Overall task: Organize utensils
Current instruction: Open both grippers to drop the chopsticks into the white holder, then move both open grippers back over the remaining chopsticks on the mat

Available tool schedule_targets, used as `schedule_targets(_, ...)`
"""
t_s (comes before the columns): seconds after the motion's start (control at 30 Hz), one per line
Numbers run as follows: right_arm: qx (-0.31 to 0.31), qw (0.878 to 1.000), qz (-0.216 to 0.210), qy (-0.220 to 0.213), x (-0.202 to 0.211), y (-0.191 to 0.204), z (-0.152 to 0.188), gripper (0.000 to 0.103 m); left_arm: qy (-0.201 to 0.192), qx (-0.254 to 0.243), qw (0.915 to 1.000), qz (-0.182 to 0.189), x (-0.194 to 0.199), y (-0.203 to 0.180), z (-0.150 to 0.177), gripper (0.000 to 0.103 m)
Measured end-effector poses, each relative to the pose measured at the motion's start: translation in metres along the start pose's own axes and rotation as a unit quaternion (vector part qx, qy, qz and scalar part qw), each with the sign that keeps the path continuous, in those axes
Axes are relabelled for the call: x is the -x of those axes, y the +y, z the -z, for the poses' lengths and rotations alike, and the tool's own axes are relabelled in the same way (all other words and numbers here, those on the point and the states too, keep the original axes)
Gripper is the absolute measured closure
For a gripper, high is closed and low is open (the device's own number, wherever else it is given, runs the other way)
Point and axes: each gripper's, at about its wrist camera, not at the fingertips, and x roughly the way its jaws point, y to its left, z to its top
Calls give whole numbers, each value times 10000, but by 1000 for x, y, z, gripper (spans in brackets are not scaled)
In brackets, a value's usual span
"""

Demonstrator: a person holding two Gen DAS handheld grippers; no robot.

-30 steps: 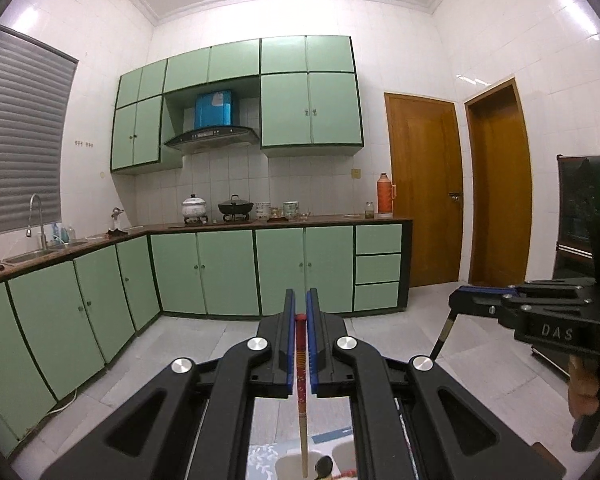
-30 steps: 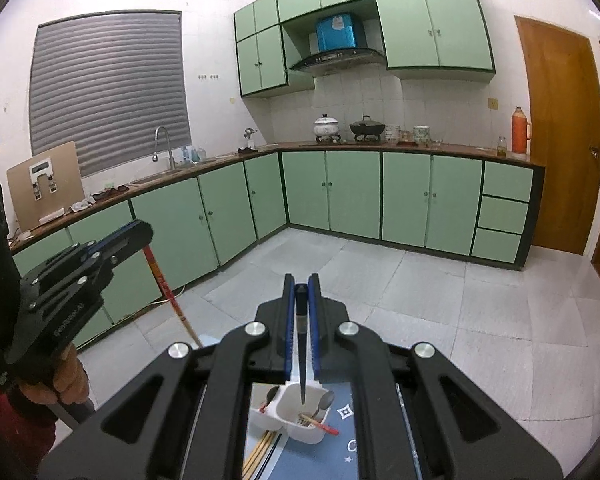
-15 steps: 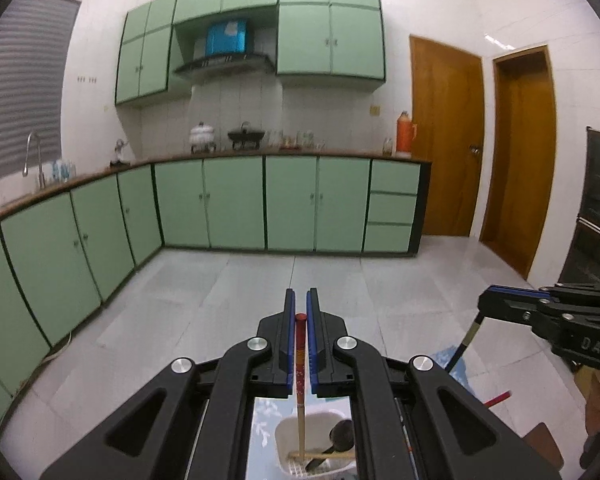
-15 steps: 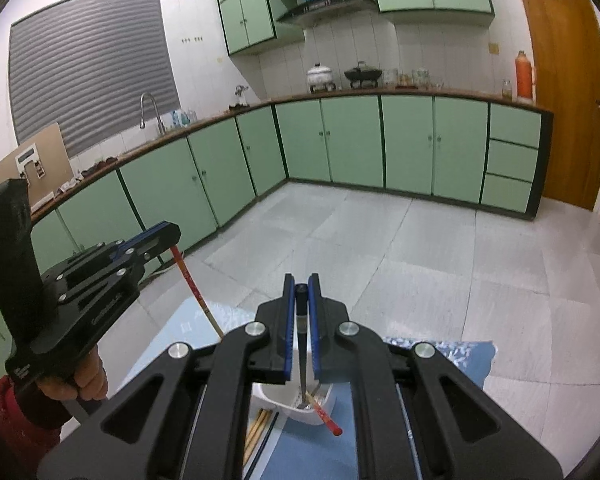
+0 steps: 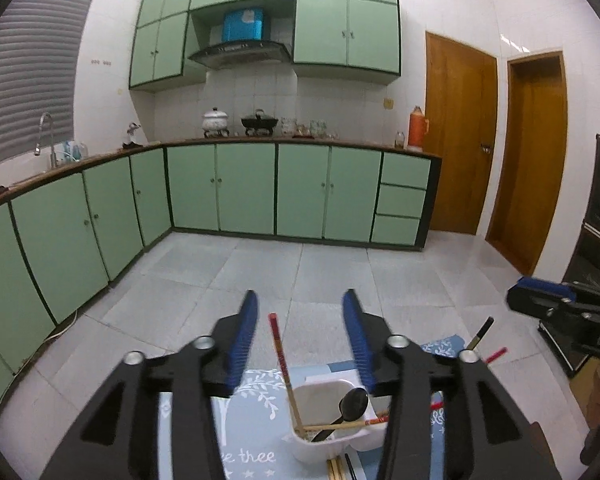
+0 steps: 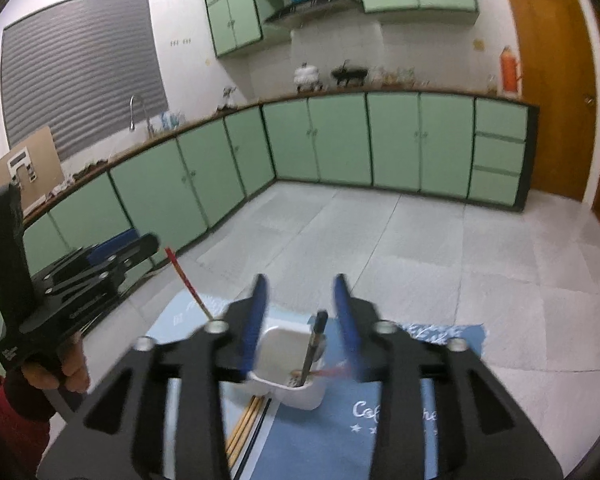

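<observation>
In the left wrist view my left gripper point(image 5: 300, 296) hangs over a white utensil holder point(image 5: 328, 446), its jaws opening. A red-tipped chopstick point(image 5: 279, 354) leans in the holder between the blue pads, touching neither. A black spoon point(image 5: 354, 400) and another chopstick point(image 5: 352, 425) also rest in the holder. In the right wrist view my right gripper point(image 6: 300, 280) is likewise opening above the holder point(image 6: 280, 344), with a black chopstick point(image 6: 314, 344) standing free between its pads. The left gripper point(image 6: 140, 246) shows at the left of that view, beside the red-tipped chopstick point(image 6: 182, 278).
The holder sits on a blue patterned mat point(image 6: 380, 420). Several loose chopsticks point(image 6: 248, 420) lie on the mat beside it. Green floor cabinets point(image 5: 240, 188) line the far walls, with tiled floor point(image 5: 300, 268) between. A person's hand point(image 6: 64, 368) holds the left gripper's handle.
Both grippers have sunk toward the holder and their jaws have opened. The red-tipped chopstick and the black chopstick have been let go and now stand in the holder.
</observation>
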Motion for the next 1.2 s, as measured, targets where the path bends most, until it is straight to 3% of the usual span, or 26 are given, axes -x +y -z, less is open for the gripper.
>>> schedule_targets(0.07, -34, 9996, 112, -250, 20, -1, 5, 34, -73, 81, 9999, 11, 17, 3, 2, 43)
schedule_targets(0.17, -75, 9986, 173, -484, 45, -1, 20, 21, -188, 137, 9997, 44, 44, 5, 12, 32)
schedule_targets(0.27, -34, 9978, 257, -617, 64, 1, 42, 15, -272, 113, 9996, 8, 67, 3, 27, 23)
schedule_targets(0.57, -112, 9977, 523, -416, 85, 12, 127, 14, 55, 33, 9999, -133, 104, -1, 98, 18)
schedule_targets(0.97, -396, 9962, 710, 326, 61, 35, 235, 14, 1192, -60, 9925, -259, 95, 0, 214, 18)
schedule_targets(1.2, -175, 9952, 673, 691, 47, 61, 277, 14, 1532, -180, 9876, -287, 98, 3, 252, 18)
